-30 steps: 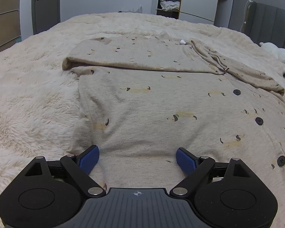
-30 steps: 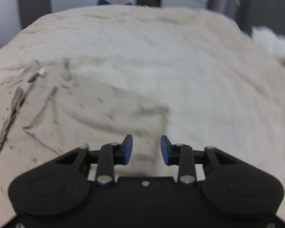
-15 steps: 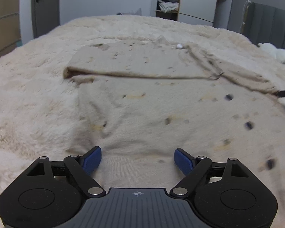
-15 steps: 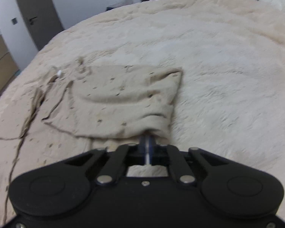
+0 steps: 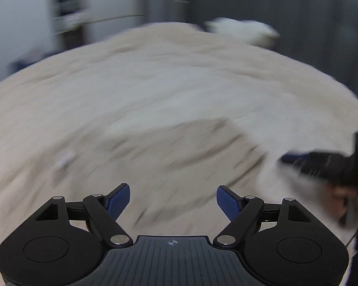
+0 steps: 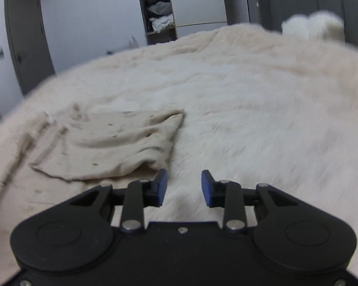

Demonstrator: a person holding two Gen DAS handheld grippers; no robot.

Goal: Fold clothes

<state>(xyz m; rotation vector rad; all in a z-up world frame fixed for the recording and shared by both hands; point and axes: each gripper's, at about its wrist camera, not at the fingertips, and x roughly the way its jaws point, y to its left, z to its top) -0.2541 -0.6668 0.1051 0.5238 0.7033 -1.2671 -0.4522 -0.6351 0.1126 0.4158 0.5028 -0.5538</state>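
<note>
- Since its jaws are parting with nothing between the blue pads, the right gripper point(image 6: 181, 186) looks to be letting go: the folded sleeve point(image 6: 112, 147) lies flat on the garment point(image 6: 23, 190) just ahead and to the left of its left finger, and only the fluffy bed cover point(image 6: 262, 124) shows between the fingers.
- That sleeve is turned inward across the body of the garment, its near corner slightly puffed up beside the left fingertip, which suits a fold just laid down and not yet smoothed.
- Over in the left wrist view everything is smeared with motion, but the left gripper point(image 5: 173, 199) shows a broad gap, its jaws narrowing, with no cloth pinched; blurred speckled fabric point(image 5: 179, 147) lies just beyond the fingertips.
- To the right of the left gripper's fingers, the other gripper comes in low over the cover, held in a hand point(image 5: 346, 197).
- My guess is that the left one is swinging across to find a new edge, so the next fold probably wants both tools at the hem.
- A white plush toy point(image 6: 312, 26) sits far ahead of the fingers, well clear of the work.
</note>
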